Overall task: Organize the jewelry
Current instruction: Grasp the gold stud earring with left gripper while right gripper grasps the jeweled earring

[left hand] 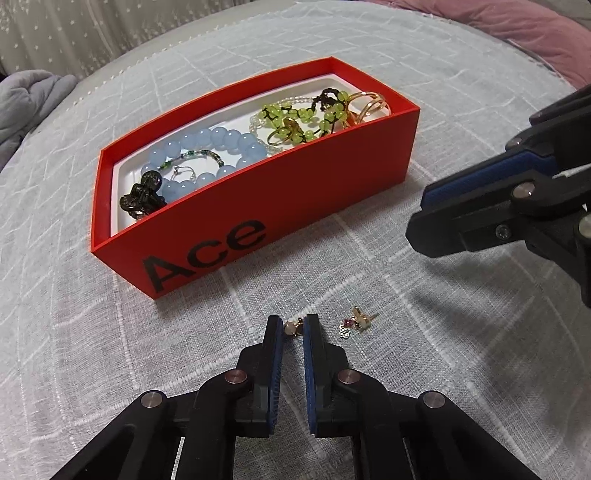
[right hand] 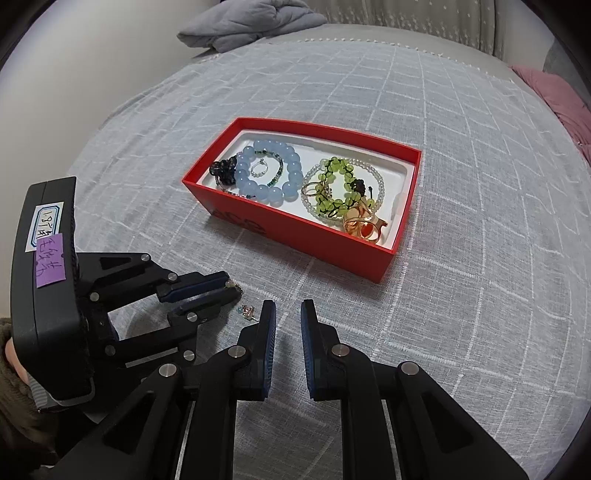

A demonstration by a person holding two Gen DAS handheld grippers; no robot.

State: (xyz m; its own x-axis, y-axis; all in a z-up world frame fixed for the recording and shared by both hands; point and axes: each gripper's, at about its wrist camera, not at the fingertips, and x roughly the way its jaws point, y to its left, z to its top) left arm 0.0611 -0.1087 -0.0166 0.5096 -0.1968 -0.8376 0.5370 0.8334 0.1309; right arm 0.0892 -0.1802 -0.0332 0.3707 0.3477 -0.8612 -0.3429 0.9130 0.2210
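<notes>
A red box (left hand: 280, 206) marked "Ace" lies on the grey cloth; it also shows in the right wrist view (right hand: 295, 232). It holds a blue bead bracelet (left hand: 207, 147), a green bead bracelet (left hand: 306, 110), gold rings (left hand: 369, 107) and a dark charm (left hand: 142, 199). My left gripper (left hand: 294, 326) is low on the cloth, its fingertips closed around a small gold earring (left hand: 291, 327). A second small earring (left hand: 356, 321) lies just right of it, loose on the cloth (right hand: 246, 311). My right gripper (right hand: 288, 314) is open and empty, hovering right of the earrings.
A folded grey garment (right hand: 251, 22) lies at the far edge of the bed. A pink blanket (right hand: 561, 99) lies at the far right. The grey checked cloth (right hand: 461, 295) covers the whole surface.
</notes>
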